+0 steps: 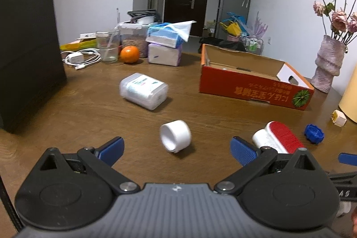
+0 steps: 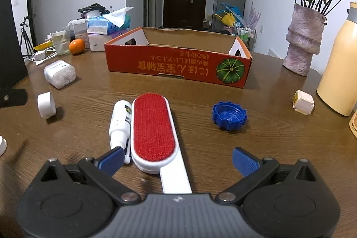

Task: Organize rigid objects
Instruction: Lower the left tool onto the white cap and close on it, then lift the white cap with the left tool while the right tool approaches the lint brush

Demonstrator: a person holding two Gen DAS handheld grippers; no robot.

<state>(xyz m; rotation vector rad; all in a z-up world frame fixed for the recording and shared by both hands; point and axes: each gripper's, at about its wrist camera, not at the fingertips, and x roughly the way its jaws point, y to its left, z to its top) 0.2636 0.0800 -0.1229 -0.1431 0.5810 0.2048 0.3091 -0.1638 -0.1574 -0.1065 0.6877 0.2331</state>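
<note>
The step in hand looks like picking up the lint brush to put it in the orange cardboard box, which sits open at 12 o'clock on the wooden surface. To do it well, the right gripper should close across the brush's white handle or the narrow base of its head, square to the long axis, so the brush does not swing when lifted. The white spray bottle lies touching the brush's left edge; the left pad needs to slip between the two, or the bottle may be dragged along.

The right gripper is spread wide and holds nothing: the brush handle runs between the pads, the left pad just beside the bottle's nozzle end, the right pad well clear.

The left gripper is likewise wide open and empty, poised low over the surface with a white ring-shaped cap lying at 12 o'clock, just beyond its tips. A clear plastic container lies on its side farther off; a blue lid sits at 1 o'clock of the right gripper.
</note>
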